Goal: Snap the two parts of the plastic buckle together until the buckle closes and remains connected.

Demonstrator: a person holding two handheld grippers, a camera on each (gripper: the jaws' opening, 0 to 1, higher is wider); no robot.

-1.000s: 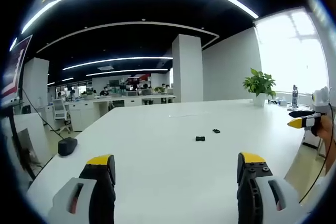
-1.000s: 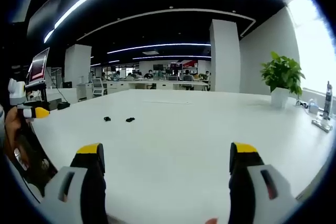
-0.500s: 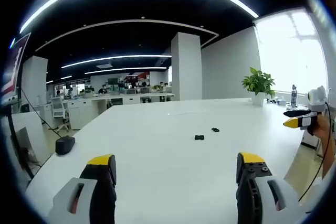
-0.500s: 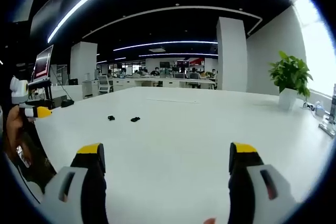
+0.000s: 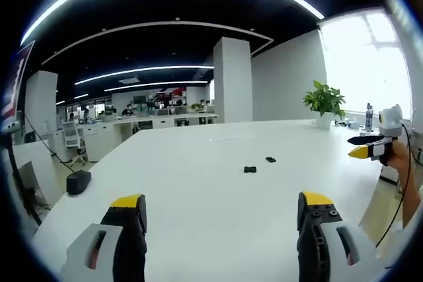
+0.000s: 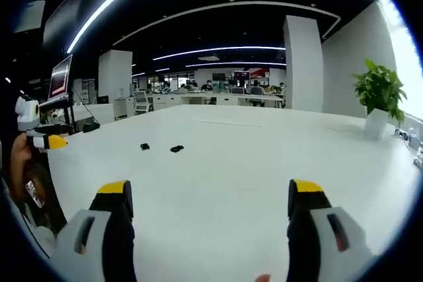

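Two small black buckle parts lie apart on the white table (image 5: 198, 189). In the left gripper view one part (image 5: 250, 170) lies nearer and the other part (image 5: 270, 160) a little beyond it to the right. In the right gripper view they are the left part (image 6: 144, 146) and the right part (image 6: 176, 149). My left gripper (image 5: 221, 212) is open above the near table, well short of both parts. My right gripper (image 6: 210, 199) is open too, empty, far from them. Each gripper appears at the other view's edge, the right gripper (image 5: 370, 148) and the left gripper (image 6: 39, 138).
A black mouse-like object (image 5: 78, 181) lies near the table's left edge. A potted plant (image 5: 324, 104) stands at the far right corner, also seen as the plant (image 6: 378, 94). A monitor (image 6: 59, 80) stands at left. Desks and people fill the far office.
Both views have drifted slightly; the right gripper view has turned a little rightward-to-left so the buckle parts sit further right in it. The parts themselves have not moved. Both grippers stay open.
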